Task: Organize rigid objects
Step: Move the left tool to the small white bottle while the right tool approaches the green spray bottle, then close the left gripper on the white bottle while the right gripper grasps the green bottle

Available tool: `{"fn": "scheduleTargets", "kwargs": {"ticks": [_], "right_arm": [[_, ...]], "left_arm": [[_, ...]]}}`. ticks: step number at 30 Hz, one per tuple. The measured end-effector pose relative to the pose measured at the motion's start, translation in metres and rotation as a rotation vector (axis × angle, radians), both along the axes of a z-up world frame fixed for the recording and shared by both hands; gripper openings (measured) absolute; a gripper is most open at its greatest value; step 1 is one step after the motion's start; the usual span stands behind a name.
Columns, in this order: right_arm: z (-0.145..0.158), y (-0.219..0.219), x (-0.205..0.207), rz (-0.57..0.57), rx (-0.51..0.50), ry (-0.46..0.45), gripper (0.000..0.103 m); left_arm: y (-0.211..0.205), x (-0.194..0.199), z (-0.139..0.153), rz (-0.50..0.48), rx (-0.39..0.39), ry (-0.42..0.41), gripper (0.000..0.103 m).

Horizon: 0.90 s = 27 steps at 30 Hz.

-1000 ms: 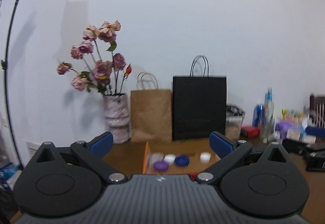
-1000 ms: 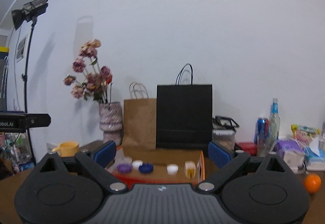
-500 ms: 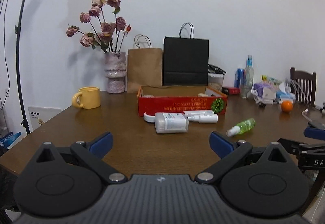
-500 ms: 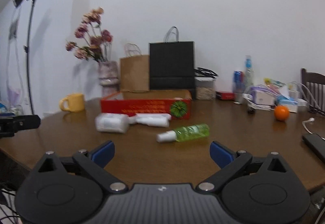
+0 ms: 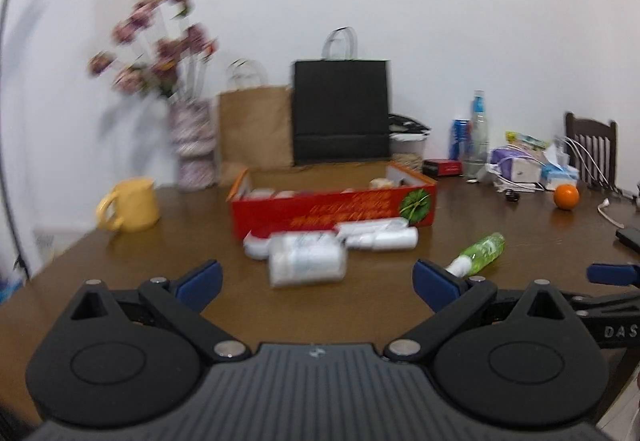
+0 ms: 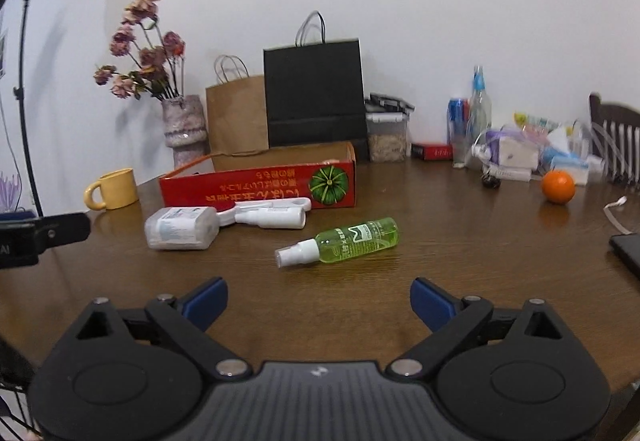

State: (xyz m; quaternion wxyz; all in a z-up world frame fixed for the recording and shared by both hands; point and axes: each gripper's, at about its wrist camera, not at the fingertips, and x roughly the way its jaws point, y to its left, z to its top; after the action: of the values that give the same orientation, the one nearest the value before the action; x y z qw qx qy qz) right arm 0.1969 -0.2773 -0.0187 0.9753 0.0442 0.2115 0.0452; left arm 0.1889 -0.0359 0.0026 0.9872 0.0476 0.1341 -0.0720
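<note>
Over the wooden table (image 6: 460,241), both grippers (image 5: 316,281) (image 6: 319,299) gape wide, empty

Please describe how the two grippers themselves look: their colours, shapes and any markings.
Both look alike. The left gripper and right gripper have a matte black body with a ribbed centre plate, two round black discs at the sides, silver pivot screws, and angled black links ending in blue pads. White letters "DAS" show on the right gripper's side in the left view. No cables or sleeves are visible.
</note>
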Motion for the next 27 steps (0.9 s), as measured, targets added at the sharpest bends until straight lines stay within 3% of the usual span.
{"fn": "scheduleTargets", "kwargs": {"ticks": [6, 8, 10, 13, 15, 16, 19, 22, 27], "right_arm": [[-0.003, -0.012, 0.081, -0.001, 0.05, 0.079, 0.09], [-0.007, -0.015, 0.108, -0.021, 0.047, 0.098, 0.09], [-0.011, -0.016, 0.135, -0.037, 0.036, 0.136, 0.084], [-0.018, -0.017, 0.165, -0.039, 0.02, 0.188, 0.084], [-0.024, -0.016, 0.178, -0.04, -0.016, 0.215, 0.078], [-0.026, -0.016, 0.182, -0.027, -0.022, 0.226, 0.07], [-0.029, -0.019, 0.187, 0.015, -0.015, 0.244, 0.056], [-0.028, -0.021, 0.184, 0.03, -0.081, 0.232, 0.047], [-0.026, -0.032, 0.184, 0.033, -0.11, 0.221, 0.043]], "left_arm": [[-0.037, 0.08, 0.006, -0.198, 0.126, -0.02, 0.103], [-0.049, 0.115, 0.002, -0.271, 0.133, 0.037, 0.096], [-0.061, 0.148, -0.003, -0.3, 0.143, 0.115, 0.088], [-0.077, 0.192, -0.012, -0.321, 0.154, 0.202, 0.077], [-0.087, 0.216, -0.02, -0.35, 0.171, 0.253, 0.076], [-0.091, 0.225, -0.024, -0.36, 0.182, 0.275, 0.074], [-0.099, 0.247, -0.039, -0.371, 0.209, 0.388, 0.066], [-0.096, 0.25, -0.044, -0.406, 0.139, 0.506, 0.064], [-0.1, 0.243, -0.047, -0.451, 0.123, 0.548, 0.062]]}}
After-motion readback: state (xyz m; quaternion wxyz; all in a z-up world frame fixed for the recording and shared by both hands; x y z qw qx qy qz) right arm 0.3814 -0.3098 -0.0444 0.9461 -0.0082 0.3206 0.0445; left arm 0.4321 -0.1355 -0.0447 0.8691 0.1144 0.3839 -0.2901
